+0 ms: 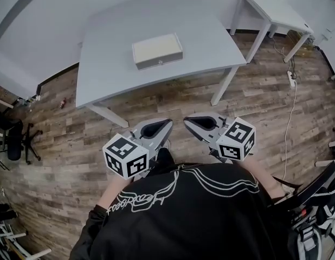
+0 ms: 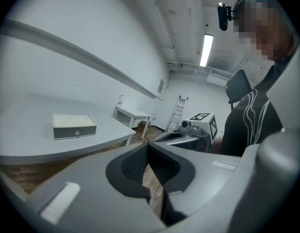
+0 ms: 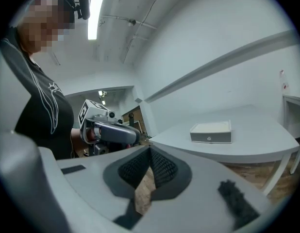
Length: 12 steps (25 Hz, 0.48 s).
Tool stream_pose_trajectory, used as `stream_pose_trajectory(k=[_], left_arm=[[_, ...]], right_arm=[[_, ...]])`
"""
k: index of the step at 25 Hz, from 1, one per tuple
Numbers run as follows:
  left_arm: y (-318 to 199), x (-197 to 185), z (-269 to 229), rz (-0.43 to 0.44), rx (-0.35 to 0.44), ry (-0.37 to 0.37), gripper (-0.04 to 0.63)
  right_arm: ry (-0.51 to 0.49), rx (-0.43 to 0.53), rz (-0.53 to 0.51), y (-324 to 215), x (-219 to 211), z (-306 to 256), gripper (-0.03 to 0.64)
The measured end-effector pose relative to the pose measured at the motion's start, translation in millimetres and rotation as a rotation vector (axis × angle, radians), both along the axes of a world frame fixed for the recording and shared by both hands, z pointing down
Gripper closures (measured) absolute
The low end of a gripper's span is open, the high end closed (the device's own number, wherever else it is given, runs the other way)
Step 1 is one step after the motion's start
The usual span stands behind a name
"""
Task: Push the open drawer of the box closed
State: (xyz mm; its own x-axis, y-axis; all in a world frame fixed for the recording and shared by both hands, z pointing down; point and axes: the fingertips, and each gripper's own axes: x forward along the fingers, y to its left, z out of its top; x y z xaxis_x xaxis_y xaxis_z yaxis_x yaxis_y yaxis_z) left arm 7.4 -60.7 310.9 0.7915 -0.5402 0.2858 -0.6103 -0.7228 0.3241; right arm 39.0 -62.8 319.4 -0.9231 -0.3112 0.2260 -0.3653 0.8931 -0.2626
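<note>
A flat white box (image 1: 157, 51) lies near the middle of the grey table (image 1: 113, 64), its grey drawer front with a small round knob turned toward me. The drawer front looks about flush with the box (image 2: 74, 125) from the left gripper view; the same box (image 3: 211, 132) shows far off in the right gripper view. Both grippers hang close to my chest over the wooden floor, well short of the table. My left gripper (image 1: 168, 122) is shut, its jaws meeting at the tips with nothing between them. My right gripper (image 1: 186, 119) is likewise shut and empty, beside the left.
A second white table (image 1: 276, 10) stands at the back right. A power strip (image 1: 291, 79) with a cable lies on the floor to the right. A black office chair (image 1: 15, 140) is at the left, and a ladder (image 2: 176, 111) leans at the far wall.
</note>
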Motion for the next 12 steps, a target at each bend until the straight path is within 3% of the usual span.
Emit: stream_pose_trajectory(k=[12], left_arm=[[23.5,15.8,-6.8,0.0,0.023,0.007,0.589]], right_arm=[[0.003,0.025,-0.002,22.1,9.6,-6.9,0.607]])
